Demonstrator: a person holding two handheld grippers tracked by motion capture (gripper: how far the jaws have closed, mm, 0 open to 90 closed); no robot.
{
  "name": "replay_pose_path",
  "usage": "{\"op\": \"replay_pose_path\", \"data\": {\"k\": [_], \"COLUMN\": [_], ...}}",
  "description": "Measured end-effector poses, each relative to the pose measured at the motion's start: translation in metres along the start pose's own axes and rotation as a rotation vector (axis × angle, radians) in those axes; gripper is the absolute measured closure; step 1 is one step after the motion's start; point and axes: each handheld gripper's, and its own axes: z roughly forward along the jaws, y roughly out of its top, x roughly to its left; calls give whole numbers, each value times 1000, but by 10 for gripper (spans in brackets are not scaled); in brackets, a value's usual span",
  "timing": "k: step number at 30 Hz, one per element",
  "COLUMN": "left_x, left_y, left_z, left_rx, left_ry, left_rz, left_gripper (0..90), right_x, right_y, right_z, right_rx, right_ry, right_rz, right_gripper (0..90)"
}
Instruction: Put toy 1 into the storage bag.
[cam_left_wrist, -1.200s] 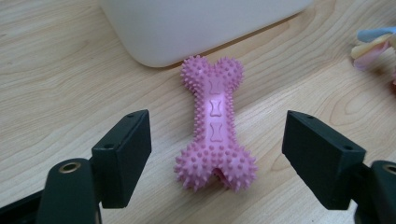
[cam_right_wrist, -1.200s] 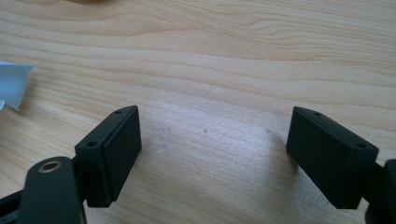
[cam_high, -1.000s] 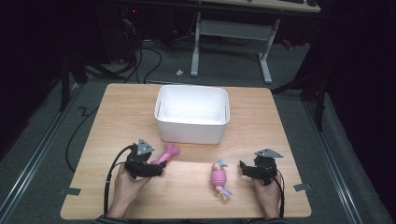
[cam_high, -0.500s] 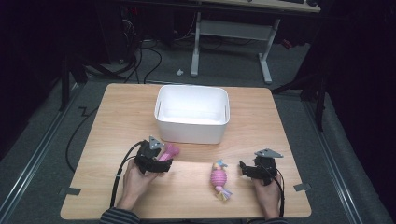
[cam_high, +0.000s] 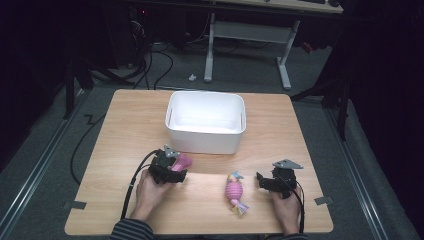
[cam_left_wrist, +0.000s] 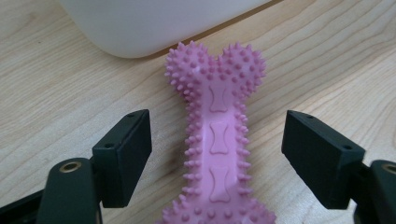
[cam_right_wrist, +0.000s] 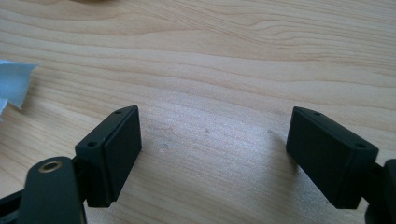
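Pink spiked bone (cam_left_wrist: 218, 140) lying flat, long axis pointing far-right toward the white bin (cam_high: 206, 122), between the wide-open, empty left tool (cam_left_wrist: 217, 149).

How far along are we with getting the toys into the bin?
Nothing looks done: the white bin looks empty. In hand: the left gripper is open, jaws either side of the pink bone toy, which lies on the table ungripped. Left: grip and bin it, then the striped toy near the open right gripper.
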Motion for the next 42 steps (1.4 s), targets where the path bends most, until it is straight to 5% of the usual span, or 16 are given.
{"op": "replay_pose_path", "data": {"k": [20,35,42], "left_x": [3,4,4], "left_y": [-1,0,1], "left_z": [12,10,9], "left_rx": [28,22,32], "left_ry": [8,-14,-26], "left_rz": [-1,18,29], "left_gripper": [316,561,584], "right_x": [0,0,0], "right_y": [0,0,0], "right_z": [0,0,0], "right_rx": [-1,-1,-1], "right_ry": [1,1,2], "right_rz": [0,-1,0], "right_gripper": [181,181,181]}}
